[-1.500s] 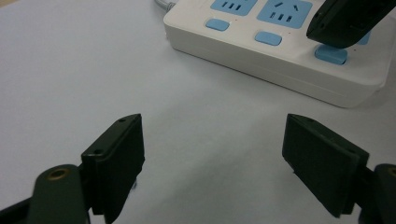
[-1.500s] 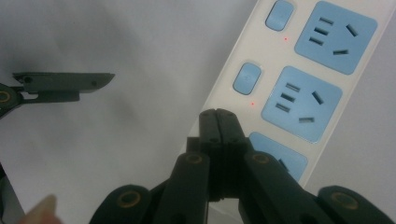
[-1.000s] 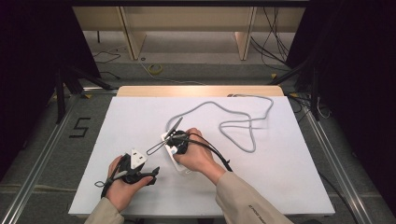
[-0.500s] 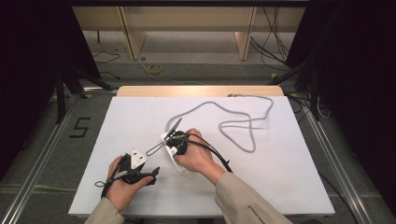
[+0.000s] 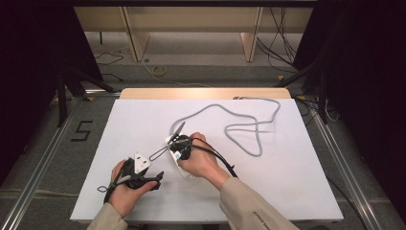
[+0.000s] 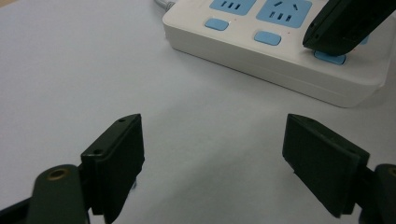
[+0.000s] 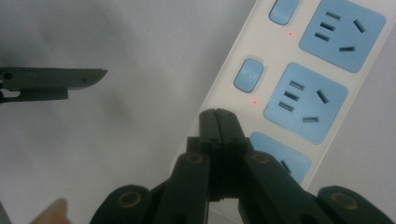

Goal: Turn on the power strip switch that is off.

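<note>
My right gripper (image 7: 218,112), jaws pressed together with nothing between them, sits tip-down on the white power strip (image 7: 299,84) near the table's middle, over a blue rocker switch. Two red indicator dots glow beside the next switches (image 7: 249,74), so some look done already. My left gripper (image 6: 215,154) waits wide open, just beside the strip.

The power strip (image 5: 178,154) lies mid-table (image 5: 297,191), its cord (image 5: 249,129) looping behind and right of it.

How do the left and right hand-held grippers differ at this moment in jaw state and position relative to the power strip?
The left hand-held gripper has its jaws wide apart over bare table, short of the power strip. The right hand-held gripper has its jaws shut together, tips down on the strip beside a blue switch. Both have black jaws and grip nothing.
</note>
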A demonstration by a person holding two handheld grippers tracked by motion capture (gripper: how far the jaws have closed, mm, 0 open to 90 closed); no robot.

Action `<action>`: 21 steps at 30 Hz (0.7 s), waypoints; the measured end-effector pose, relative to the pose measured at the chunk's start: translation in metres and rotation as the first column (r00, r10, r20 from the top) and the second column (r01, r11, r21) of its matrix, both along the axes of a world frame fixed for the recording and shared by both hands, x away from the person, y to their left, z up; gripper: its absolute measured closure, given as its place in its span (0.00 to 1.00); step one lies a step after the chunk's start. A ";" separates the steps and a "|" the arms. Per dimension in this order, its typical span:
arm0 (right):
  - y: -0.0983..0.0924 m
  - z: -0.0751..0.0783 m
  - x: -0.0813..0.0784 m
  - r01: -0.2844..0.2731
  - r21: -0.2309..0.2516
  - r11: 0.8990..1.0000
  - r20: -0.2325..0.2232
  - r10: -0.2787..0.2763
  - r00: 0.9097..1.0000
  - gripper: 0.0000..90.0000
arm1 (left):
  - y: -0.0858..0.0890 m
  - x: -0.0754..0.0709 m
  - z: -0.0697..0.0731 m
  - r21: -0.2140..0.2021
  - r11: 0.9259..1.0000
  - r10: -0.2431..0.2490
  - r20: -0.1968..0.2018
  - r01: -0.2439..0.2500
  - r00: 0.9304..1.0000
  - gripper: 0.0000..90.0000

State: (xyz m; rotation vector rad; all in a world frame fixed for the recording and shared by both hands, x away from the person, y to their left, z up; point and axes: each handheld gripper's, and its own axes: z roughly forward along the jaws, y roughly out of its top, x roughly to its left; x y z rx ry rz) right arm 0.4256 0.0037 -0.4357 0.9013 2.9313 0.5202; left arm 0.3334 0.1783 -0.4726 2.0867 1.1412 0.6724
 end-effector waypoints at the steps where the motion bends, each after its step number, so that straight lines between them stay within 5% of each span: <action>1: 0.000 0.000 0.000 0.001 0.000 1.000 -0.001 -0.001 1.000 1.00 | 0.000 0.000 0.000 0.000 1.000 0.000 0.000 0.000 1.000 0.23; 21: 0.001 0.000 0.000 -0.002 -0.009 1.000 0.002 0.003 1.000 1.00 | 0.000 0.000 0.000 -0.002 1.000 0.000 0.001 0.000 1.000 0.23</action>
